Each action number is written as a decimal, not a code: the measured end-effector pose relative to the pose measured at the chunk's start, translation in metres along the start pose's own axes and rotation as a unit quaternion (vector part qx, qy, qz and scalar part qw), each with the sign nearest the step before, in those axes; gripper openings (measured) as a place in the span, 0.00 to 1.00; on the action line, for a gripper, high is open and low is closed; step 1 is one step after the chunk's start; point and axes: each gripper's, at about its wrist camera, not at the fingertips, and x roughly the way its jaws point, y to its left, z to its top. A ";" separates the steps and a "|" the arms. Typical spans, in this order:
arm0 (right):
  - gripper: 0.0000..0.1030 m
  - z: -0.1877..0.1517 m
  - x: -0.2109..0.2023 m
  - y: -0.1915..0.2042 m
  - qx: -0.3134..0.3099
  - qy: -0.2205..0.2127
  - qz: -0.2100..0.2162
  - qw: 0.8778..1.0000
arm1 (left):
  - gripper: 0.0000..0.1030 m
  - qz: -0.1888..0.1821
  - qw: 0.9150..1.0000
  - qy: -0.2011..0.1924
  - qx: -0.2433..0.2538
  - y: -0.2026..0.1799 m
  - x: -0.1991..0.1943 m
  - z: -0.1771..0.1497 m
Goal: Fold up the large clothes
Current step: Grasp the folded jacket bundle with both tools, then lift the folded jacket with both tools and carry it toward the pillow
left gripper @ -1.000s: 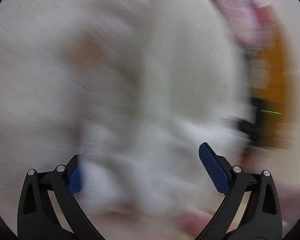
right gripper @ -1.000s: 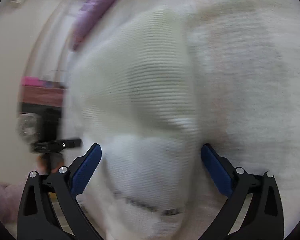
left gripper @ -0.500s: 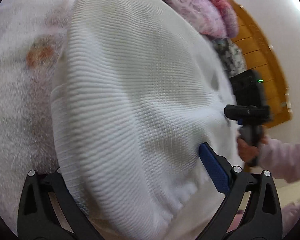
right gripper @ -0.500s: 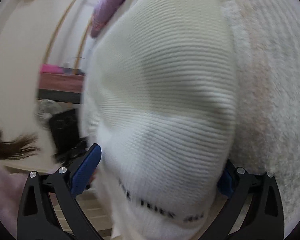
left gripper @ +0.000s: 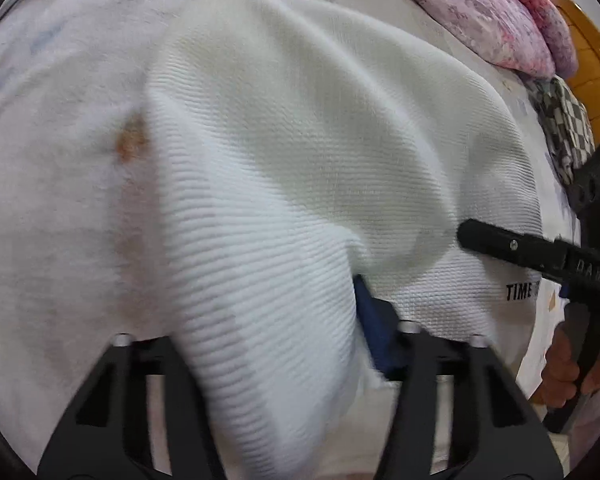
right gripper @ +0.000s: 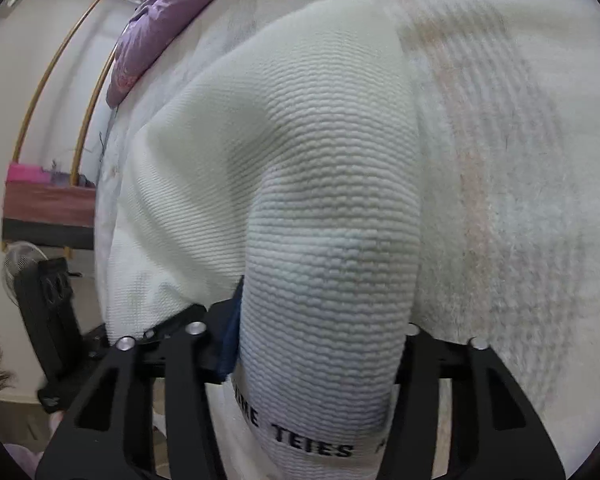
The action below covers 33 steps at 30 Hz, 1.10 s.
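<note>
Bed covered by a fluffy white blanket [left gripper: 60, 200]. A white knit garment [left gripper: 320, 140] lies on the blanket; a pink-purple quilt [left gripper: 500, 12] lies beyond the garment.

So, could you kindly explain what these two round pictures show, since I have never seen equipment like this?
There is no robot here. A person holds a hand-held gripper in each hand, and each gripper carries a wide-angle camera looking along its two black fingers, hence the round pictures.

In the left-hand camera's picture, the left gripper pinches a fold of a white knitted sweater. Its jaws have just been closing on it. At the right edge you see the other gripper and the hand holding it.

The right-hand camera's picture shows the right gripper, which has likewise just closed on the sweater's hem.

The sweater lies on a fluffy white blanket; pink bedding sits behind.
</note>
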 end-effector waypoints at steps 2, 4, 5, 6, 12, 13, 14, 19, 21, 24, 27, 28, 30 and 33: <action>0.36 -0.003 -0.011 0.014 -0.016 -0.006 -0.009 1.000 | 0.27 -0.001 1.000 -0.002 -0.002 0.000 -0.014 0.001; 0.33 -0.006 -0.018 0.029 -0.022 -0.007 -0.009 1.000 | 0.26 -0.002 1.000 -0.007 0.000 0.005 -0.032 0.003; 0.32 -0.005 -0.021 0.032 -0.021 -0.007 -0.009 1.000 | 0.26 0.000 1.000 -0.010 0.006 0.005 -0.041 0.003; 0.32 -0.004 -0.022 0.036 -0.017 -0.006 -0.009 1.000 | 0.25 0.002 1.000 -0.014 0.012 0.000 -0.048 0.004; 0.31 -0.006 -0.049 0.081 -0.012 -0.009 0.003 1.000 | 0.25 0.009 1.000 -0.024 0.010 -0.018 -0.104 0.010; 0.31 -0.008 -0.060 0.091 -0.014 -0.012 0.004 1.000 | 0.25 0.010 1.000 -0.027 0.012 -0.024 -0.113 0.012; 0.31 -0.009 -0.067 0.097 -0.017 -0.013 0.004 1.000 | 0.25 0.011 0.999 -0.028 0.014 -0.029 -0.122 0.013; 0.30 -0.016 -0.119 0.132 -0.027 -0.027 -0.005 0.999 | 0.25 0.000 0.999 -0.037 0.029 -0.060 -0.181 0.009; 0.30 -0.023 -0.151 0.141 -0.028 -0.038 -0.010 0.999 | 0.25 -0.007 0.999 -0.038 0.037 -0.075 -0.201 0.006; 0.30 -0.035 -0.197 0.142 -0.029 -0.057 -0.020 0.998 | 0.25 -0.024 0.997 -0.042 0.052 -0.108 -0.225 0.008; 0.30 -0.036 -0.233 0.133 -0.028 -0.078 -0.029 0.996 | 0.25 -0.038 0.995 -0.057 0.073 -0.147 -0.247 0.007; 0.30 -0.036 -0.254 0.125 -0.021 -0.089 -0.028 0.995 | 0.25 -0.041 0.994 -0.062 0.082 -0.163 -0.253 0.009; 0.30 -0.036 -0.282 0.112 -0.016 -0.104 -0.026 0.994 | 0.25 -0.047 0.991 -0.074 0.098 -0.197 -0.262 0.011; 0.30 -0.031 -0.331 0.081 -0.023 -0.133 -0.026 0.990 | 0.25 -0.056 0.987 -0.088 0.121 -0.253 -0.266 0.019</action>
